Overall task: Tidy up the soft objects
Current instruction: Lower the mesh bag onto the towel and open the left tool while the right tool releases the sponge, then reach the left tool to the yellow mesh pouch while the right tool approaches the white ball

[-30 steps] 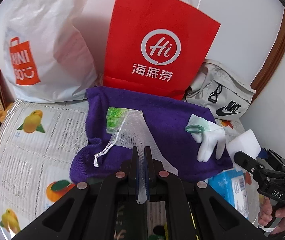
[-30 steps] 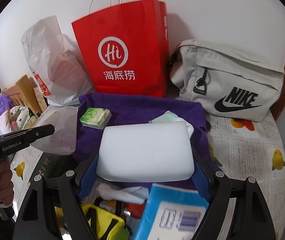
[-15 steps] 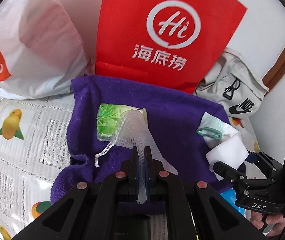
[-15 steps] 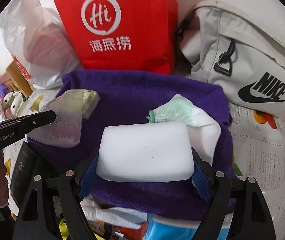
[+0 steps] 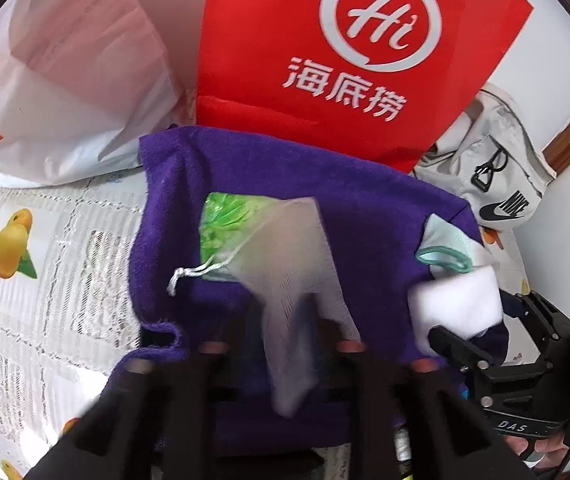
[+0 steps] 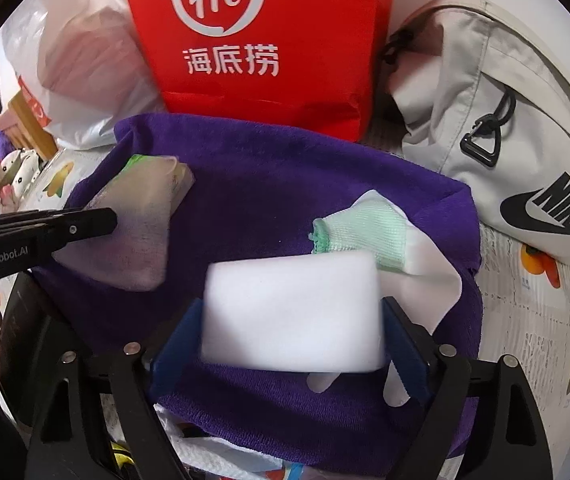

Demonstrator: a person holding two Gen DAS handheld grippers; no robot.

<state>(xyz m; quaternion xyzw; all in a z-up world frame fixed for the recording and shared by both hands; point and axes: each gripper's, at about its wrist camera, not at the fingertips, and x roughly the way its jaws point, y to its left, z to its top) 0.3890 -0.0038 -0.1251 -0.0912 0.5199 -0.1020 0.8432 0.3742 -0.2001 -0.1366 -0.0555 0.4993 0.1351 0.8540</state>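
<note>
A purple towel [image 5: 365,216] lies spread in front of a red paper bag [image 5: 325,60]. On the towel rest a green tissue pack [image 5: 221,216] and a white glove with a green cuff [image 6: 365,236]. My left gripper [image 5: 285,332] hangs just over the towel's near edge, blurred, its jaws opening. A white mesh drawstring bag [image 5: 293,280] droops between them onto the tissue pack, no longer pinched. My right gripper [image 6: 293,340] is low over the towel, jaws opening, and a white sponge block [image 6: 293,312] sits loose between the blue pads [image 6: 177,340].
A white plastic shopping bag [image 5: 65,72] stands at the back left. A grey sling bag [image 6: 505,120] lies at the back right. The table [image 5: 45,280] wears a fruit-print cover. Packets and paper [image 6: 221,456] crowd the near edge under the towel.
Both grippers came down and closer to the purple towel. The left jaws, shut on the mesh bag before, have parted. The right jaws have widened off the sponge.
</note>
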